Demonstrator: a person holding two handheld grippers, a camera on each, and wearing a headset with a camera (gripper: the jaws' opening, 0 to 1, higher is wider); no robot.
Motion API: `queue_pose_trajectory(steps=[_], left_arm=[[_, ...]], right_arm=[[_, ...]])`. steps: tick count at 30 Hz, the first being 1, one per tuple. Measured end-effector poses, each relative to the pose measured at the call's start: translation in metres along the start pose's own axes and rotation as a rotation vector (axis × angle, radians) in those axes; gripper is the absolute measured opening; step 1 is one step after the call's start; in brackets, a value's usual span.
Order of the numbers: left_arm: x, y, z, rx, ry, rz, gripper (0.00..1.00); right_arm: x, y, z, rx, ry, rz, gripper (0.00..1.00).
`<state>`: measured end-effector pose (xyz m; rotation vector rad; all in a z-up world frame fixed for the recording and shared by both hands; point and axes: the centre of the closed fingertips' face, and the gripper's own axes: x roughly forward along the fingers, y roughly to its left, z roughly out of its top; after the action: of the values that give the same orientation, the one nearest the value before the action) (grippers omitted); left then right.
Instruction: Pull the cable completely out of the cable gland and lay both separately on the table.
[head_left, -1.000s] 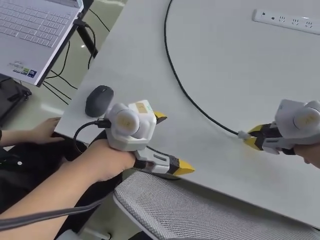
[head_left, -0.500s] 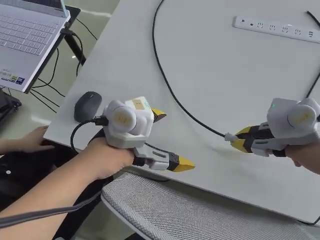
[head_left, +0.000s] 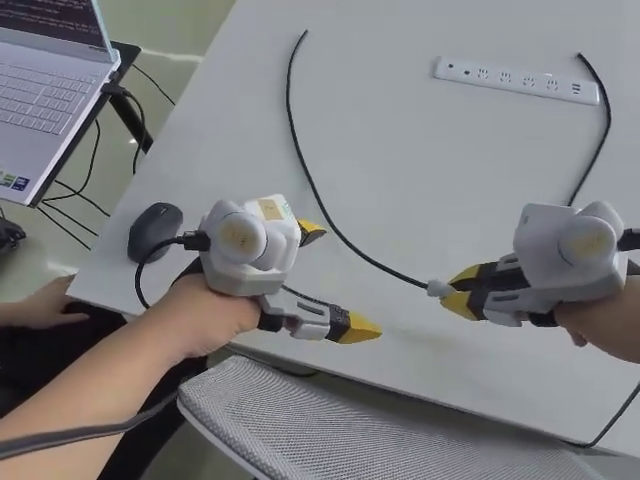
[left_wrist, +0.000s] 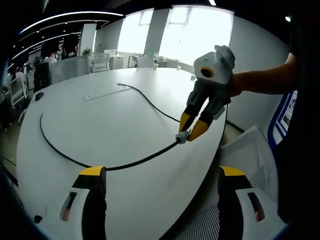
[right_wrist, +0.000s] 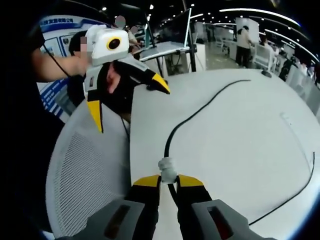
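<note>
Gland (head_left: 437, 289), cable (head_left: 290, 100) seemingly inside, pinched in right claw (head_left: 448, 293) near table edge (head_left: 400, 372).

The cable (head_left: 289, 100) is black, its cable gland (head_left: 437, 288) white, on a plain white table (head_left: 450, 170). In the head view the left gripper (head_left: 338, 280) at eight o'clock and the right gripper (head_left: 449, 291) at three o'clock both have white bodies and black jaws tipped yellow. The chair (head_left: 330, 430) at six o'clock is grey mesh, the mouse (head_left: 155, 218) dark grey, and the power strip (head_left: 515, 80) white.

White cable gland (right_wrist: 167, 167) clamped in the right tool (right_wrist: 168, 180), black cable (right_wrist: 200, 112) away across the white table (right_wrist: 245, 150).
</note>
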<state>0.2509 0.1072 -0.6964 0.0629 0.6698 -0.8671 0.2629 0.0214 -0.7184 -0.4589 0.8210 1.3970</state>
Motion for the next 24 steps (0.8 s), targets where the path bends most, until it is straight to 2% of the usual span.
queue_pose_trajectory(steps=[5,13,22,24], left_arm=[[0.007,-0.005,0.004,-0.005,-0.002,-0.008,0.92],[0.018,-0.017,0.017,0.034,-0.009,-0.035,0.92],[0.033,-0.037,0.027,0.09,-0.017,-0.126,0.84],[0.035,-0.041,0.03,0.085,-0.034,-0.155,0.81]], right_arm=[[-0.008,0.002,0.001,-0.023,-0.012,-0.01,0.07],[-0.02,0.015,0.007,-0.052,-0.033,-0.003,0.07],[-0.027,0.024,0.009,-0.092,-0.049,0.01,0.07],[-0.028,0.026,0.01,-0.096,-0.053,0.016,0.06]])
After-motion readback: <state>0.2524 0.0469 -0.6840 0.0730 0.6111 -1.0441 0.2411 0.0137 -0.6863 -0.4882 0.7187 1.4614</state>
